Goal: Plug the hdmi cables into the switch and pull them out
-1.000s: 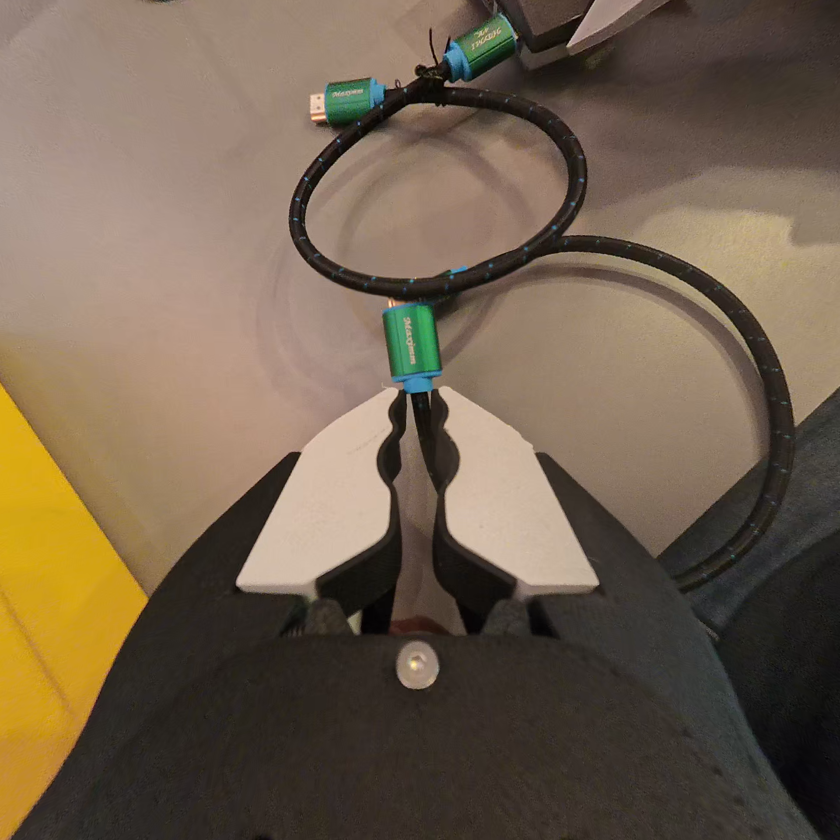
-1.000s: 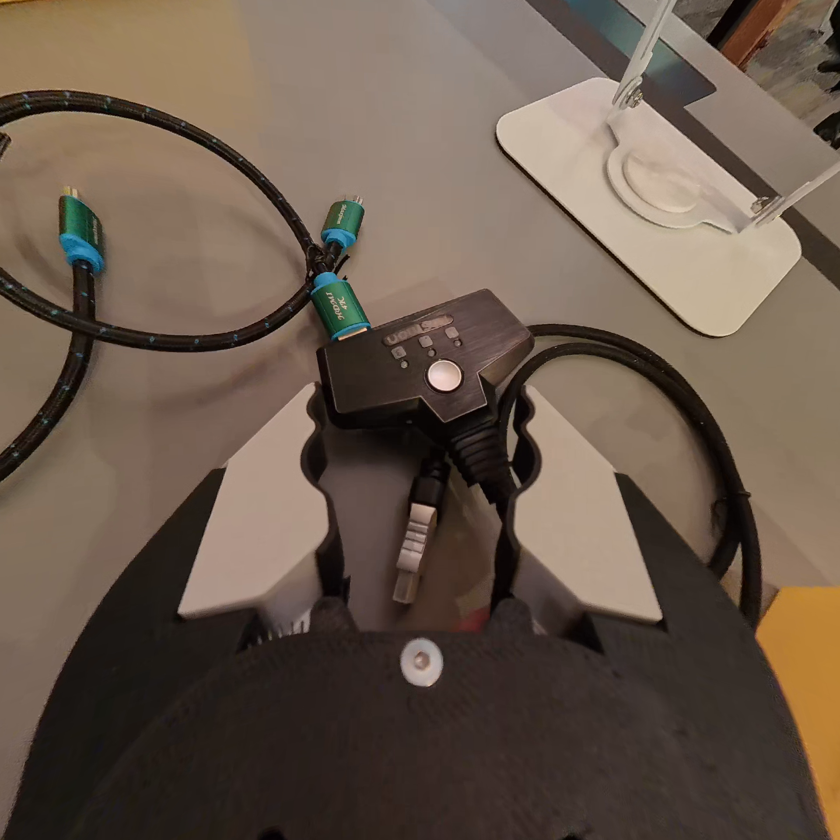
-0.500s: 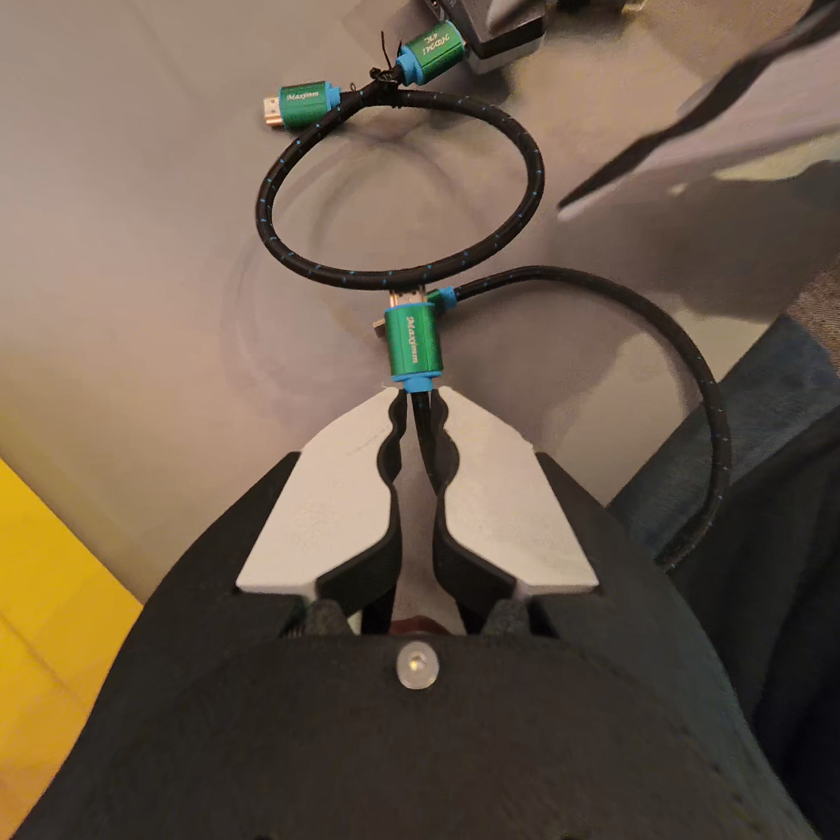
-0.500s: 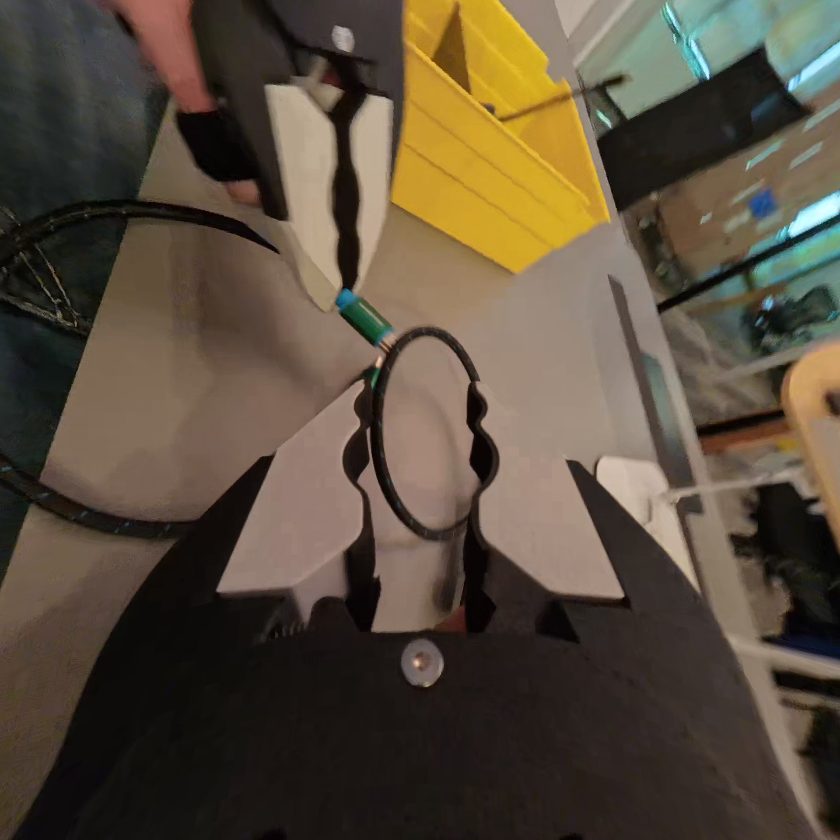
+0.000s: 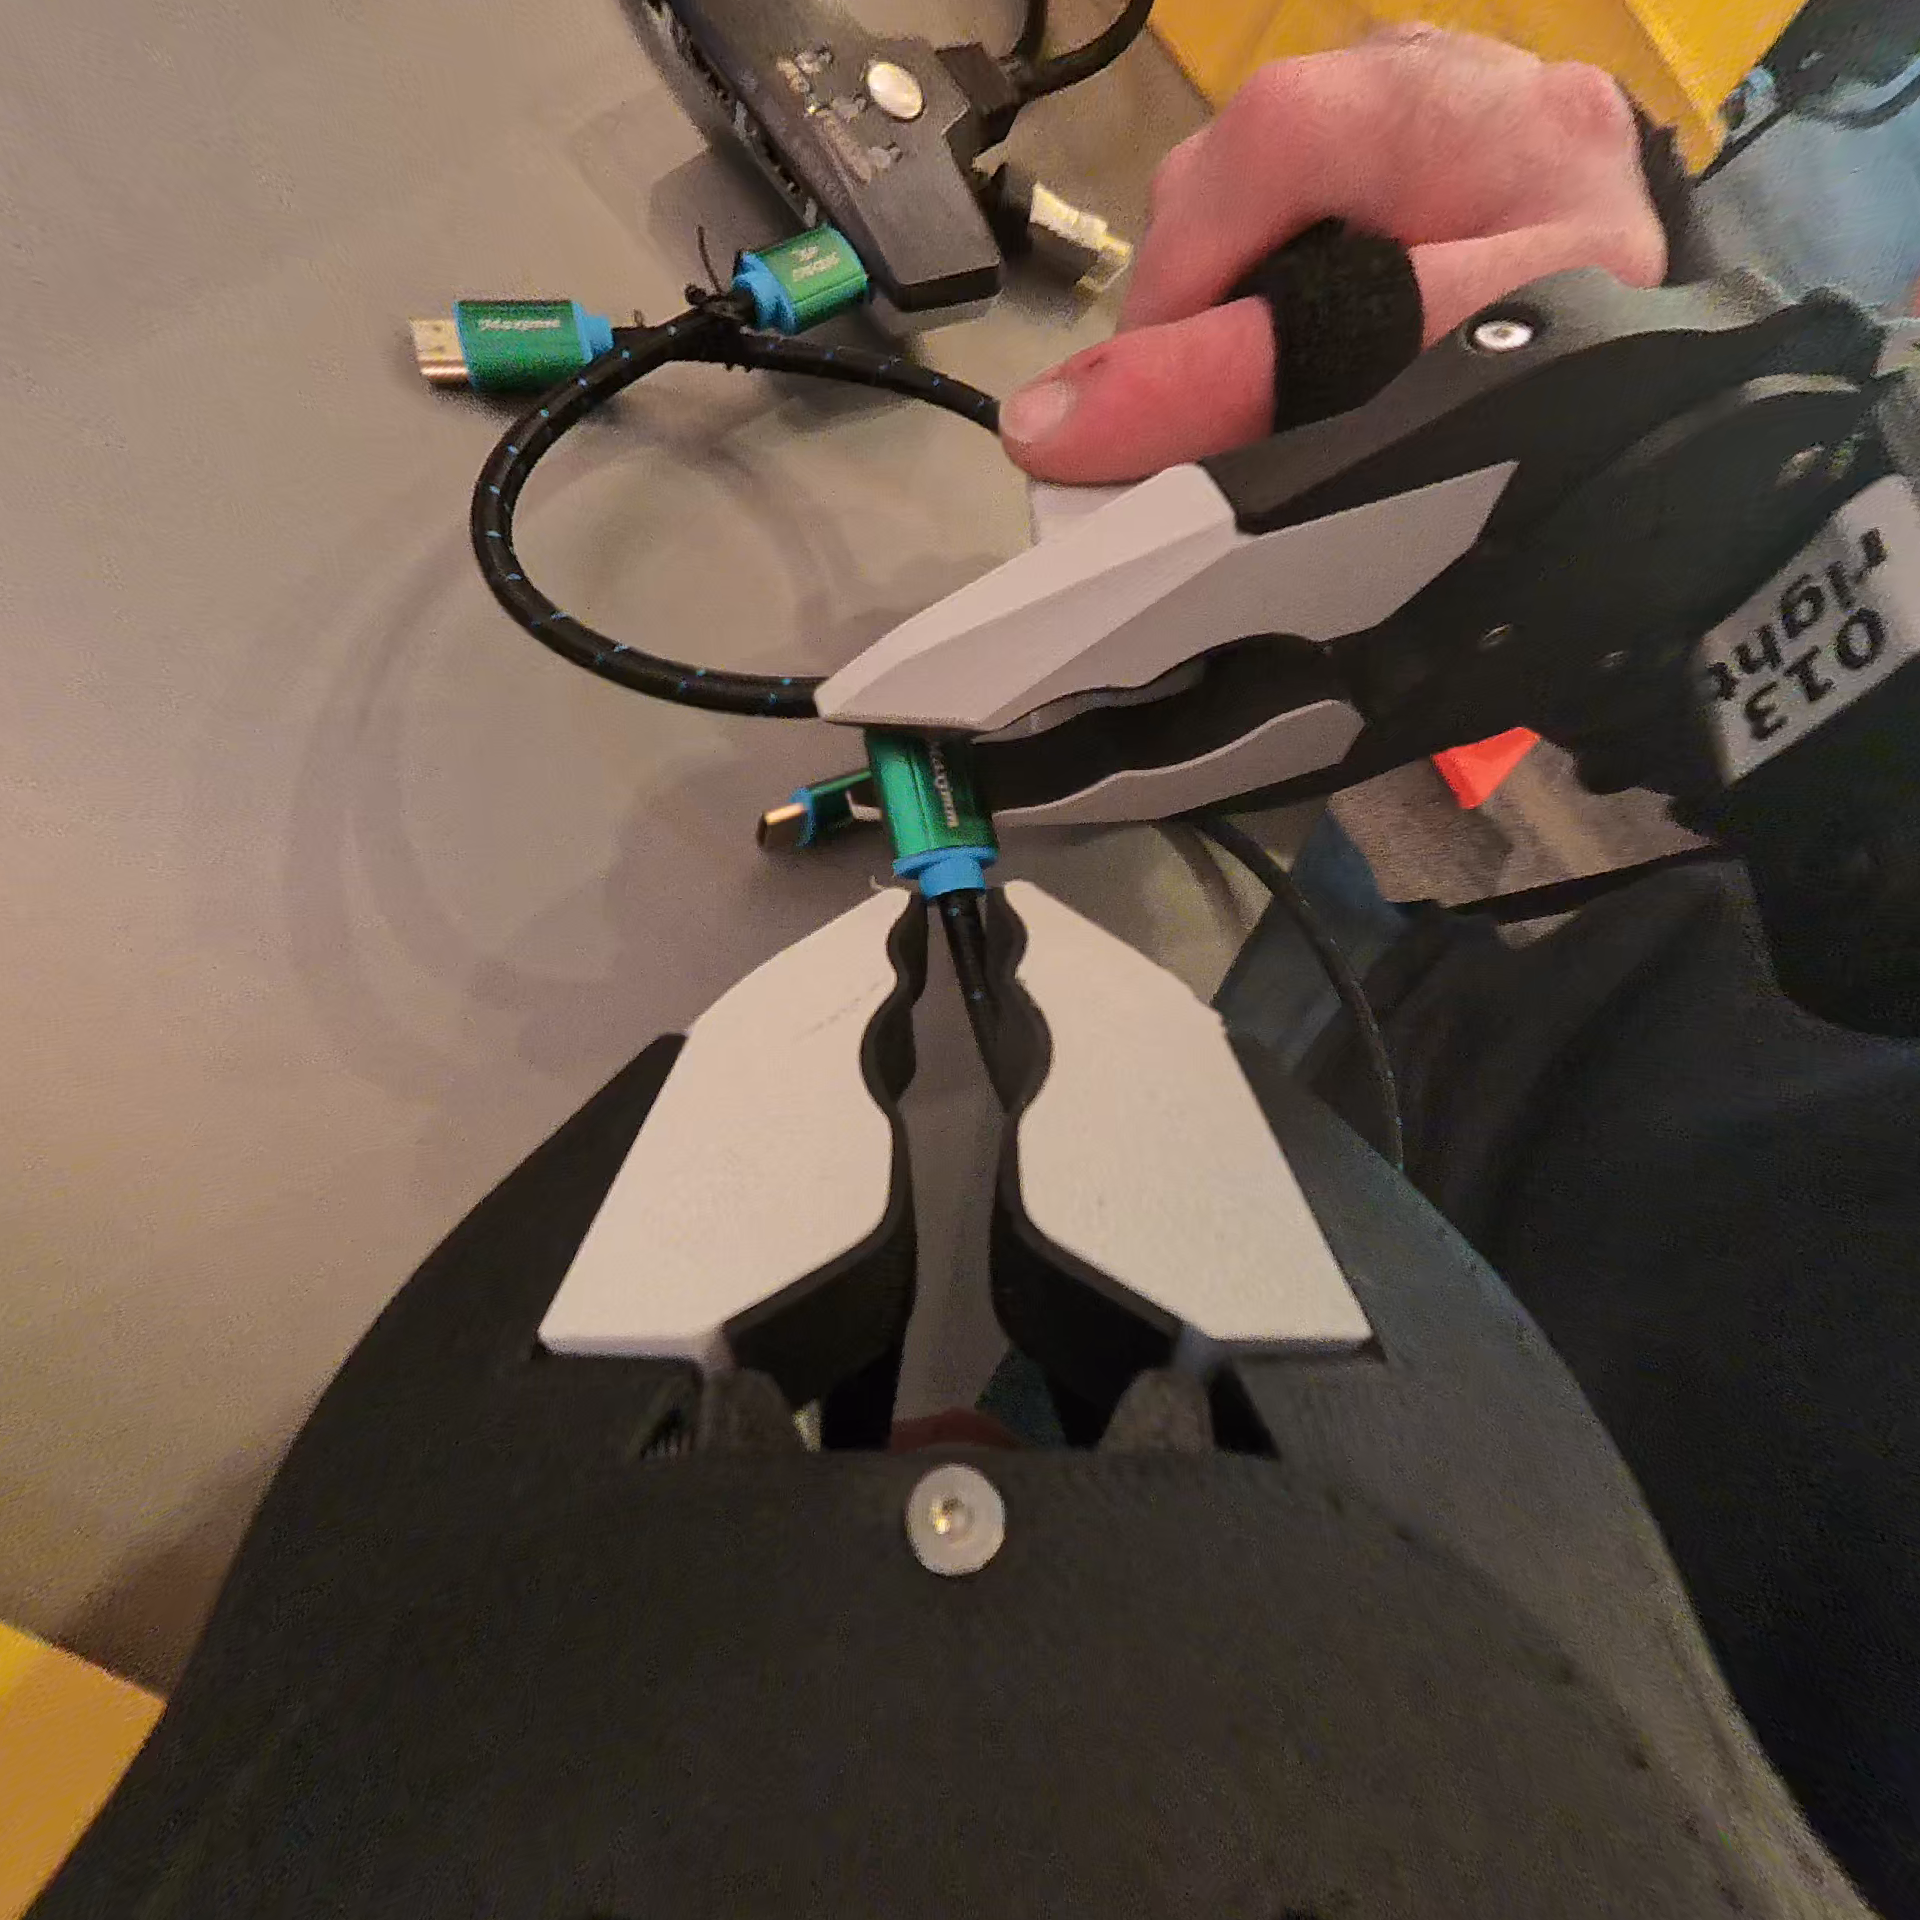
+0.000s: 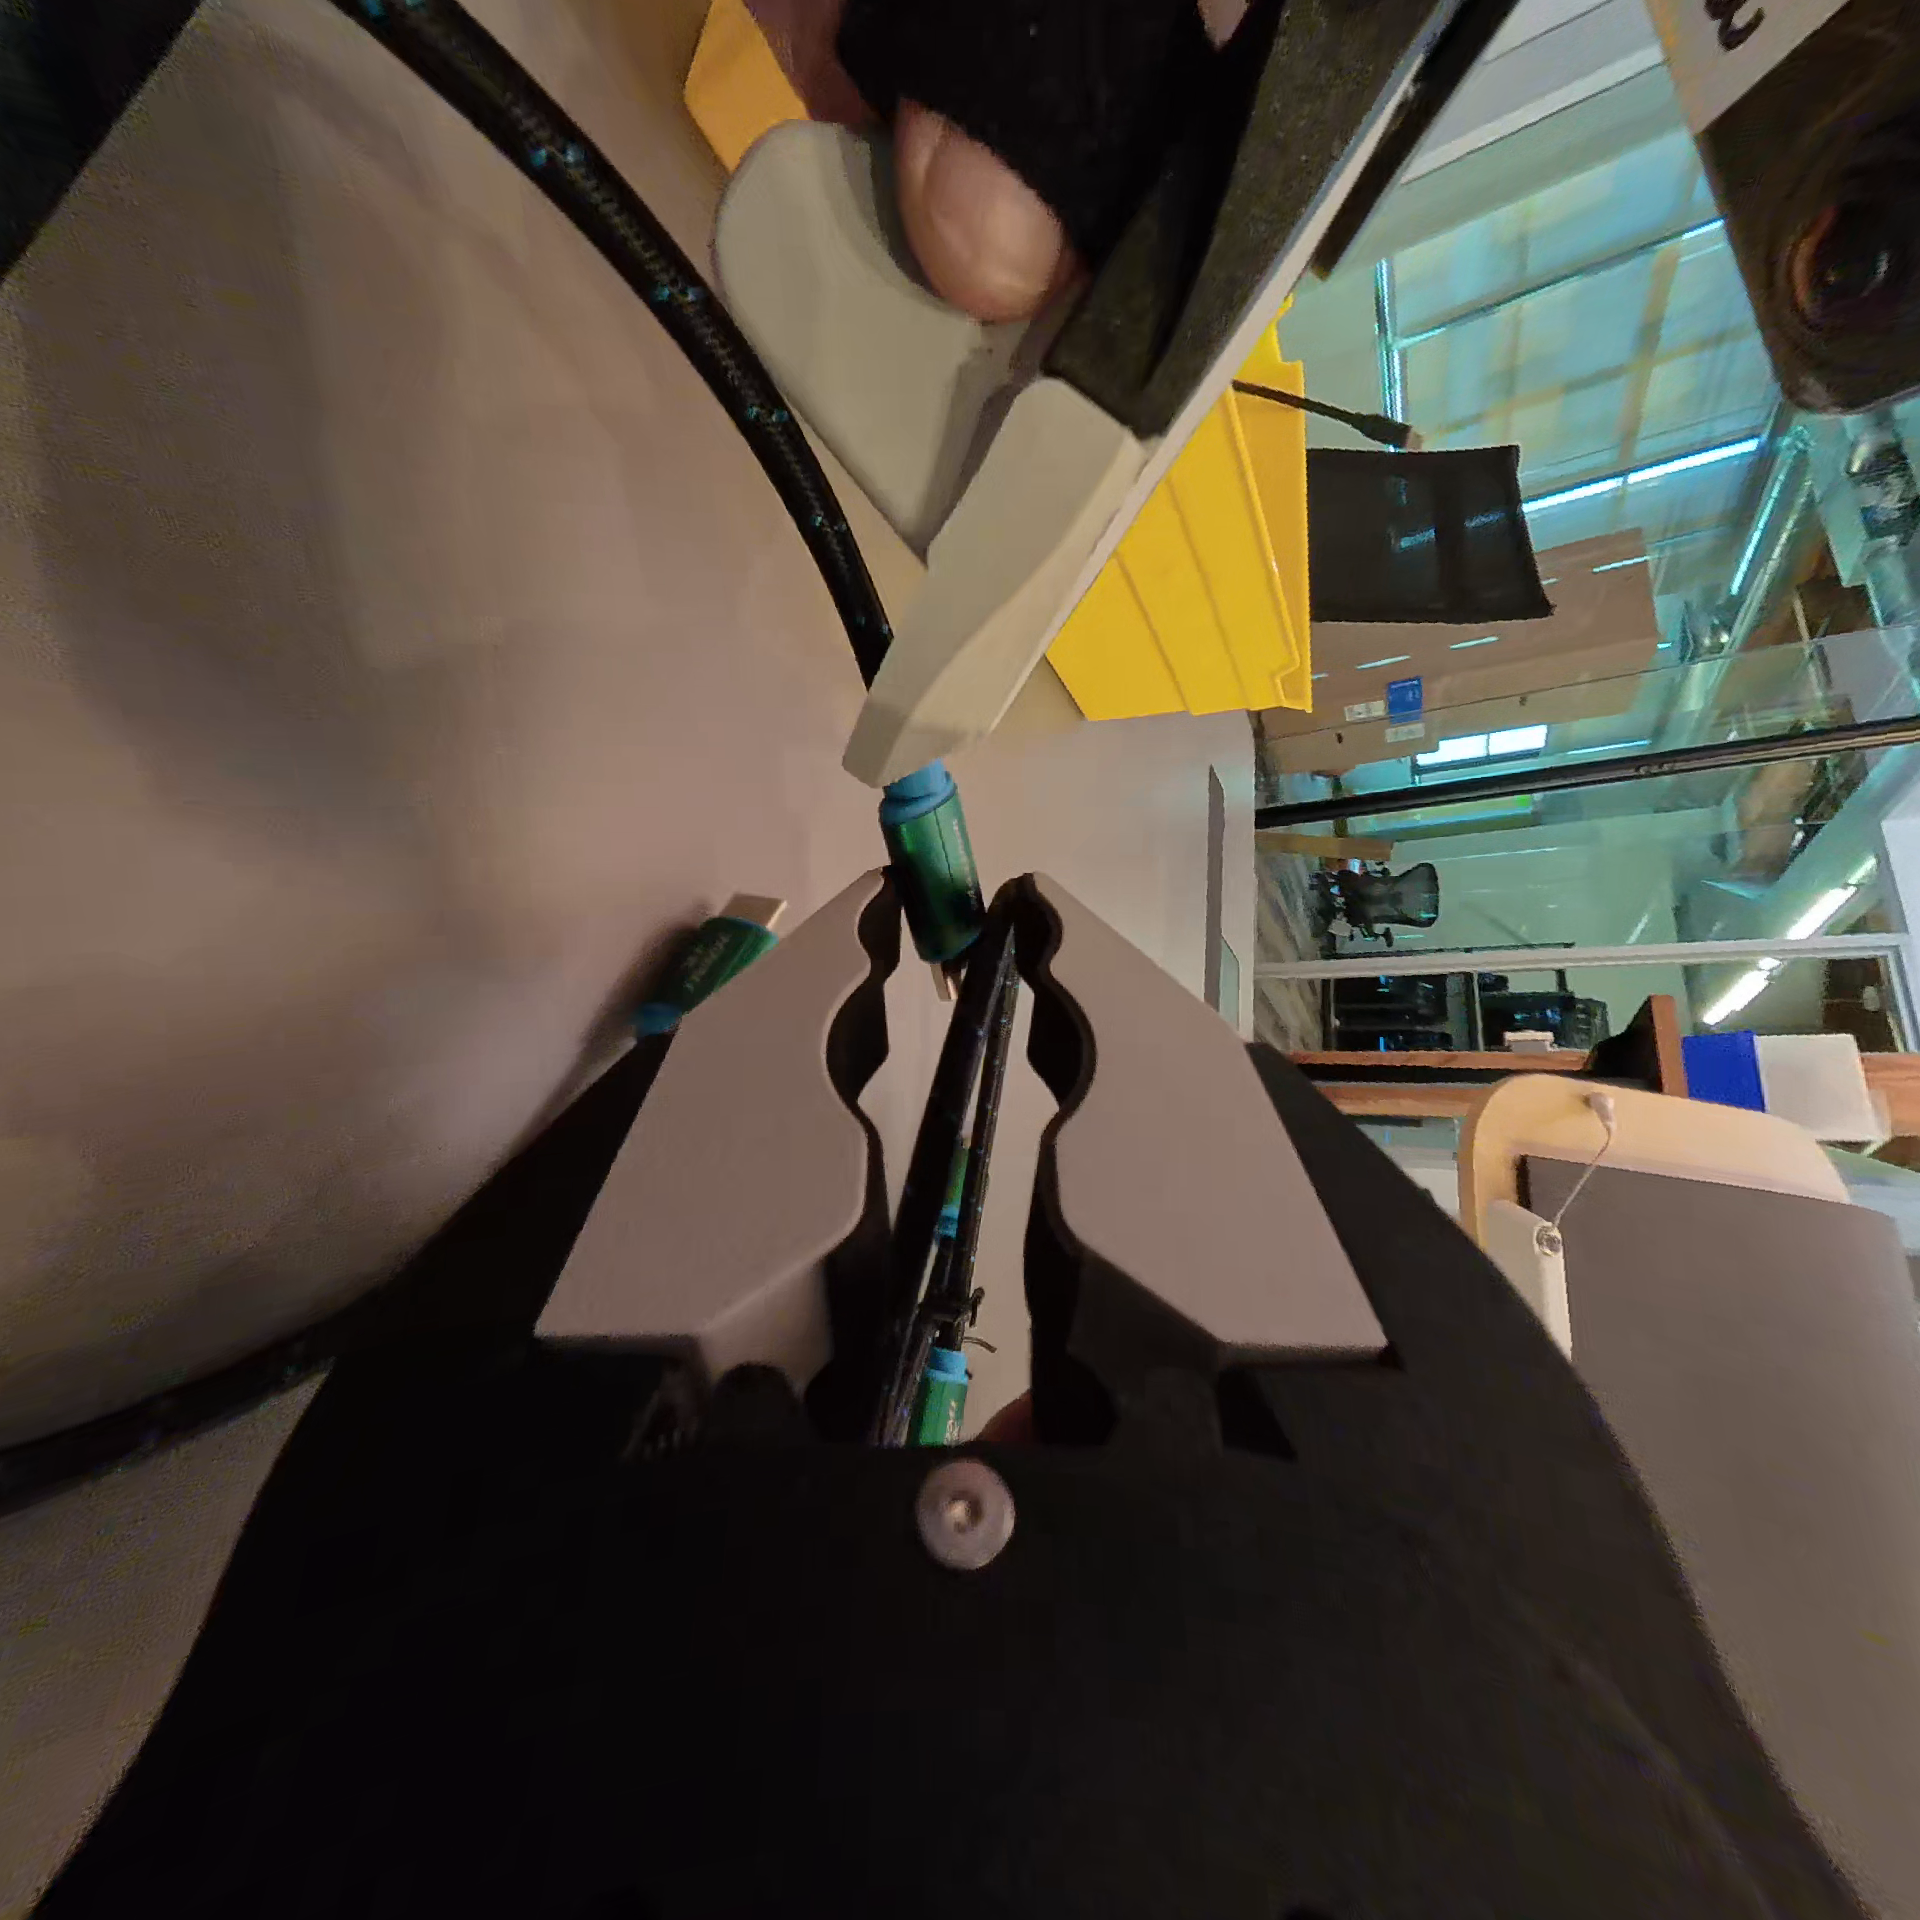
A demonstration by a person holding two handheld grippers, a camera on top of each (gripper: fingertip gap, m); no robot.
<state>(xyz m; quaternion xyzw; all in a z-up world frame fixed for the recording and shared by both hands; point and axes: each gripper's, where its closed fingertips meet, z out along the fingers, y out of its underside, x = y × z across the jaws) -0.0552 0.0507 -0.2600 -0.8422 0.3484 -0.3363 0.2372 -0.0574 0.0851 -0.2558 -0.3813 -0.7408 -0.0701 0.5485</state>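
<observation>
My left gripper (image 5: 956, 904) is shut on a black braided HDMI cable (image 5: 971, 987) just behind its green plug (image 5: 935, 805) with a blue collar. My right gripper (image 5: 914, 753) comes in from the right, turned on its side, with its fingers closed around that plug. In the right wrist view the plug (image 6: 935, 883) sits between the tips of my right gripper (image 6: 954, 888), with a cable loop beside it, and the left gripper (image 6: 883, 758) is above. The black switch (image 5: 873, 135) lies at the back with one green plug (image 5: 800, 275) in it. A loose plug (image 5: 509, 338) lies to its left. Another plug (image 5: 821, 816) lies on the table.
The grey table (image 5: 260, 727) carries the cable loop (image 5: 540, 582). A person's hand (image 5: 1351, 208) holds the right gripper. A yellow bin (image 6: 1174, 582) stands at the table's edge. The switch's own black lead (image 5: 1039, 62) and a grey connector (image 5: 1070, 223) lie behind it. Dark clothing (image 5: 1662, 1247) is at the right. The grippers are tip to tip, or close to it. The black switch (image 5: 873, 135) is about 20 cm from both grippers' fingertips.
My right gripper left the switch, swung across to the left gripper and closed around the held plug. The left gripper kept its hold on the cable and moved nearer the switch.
</observation>
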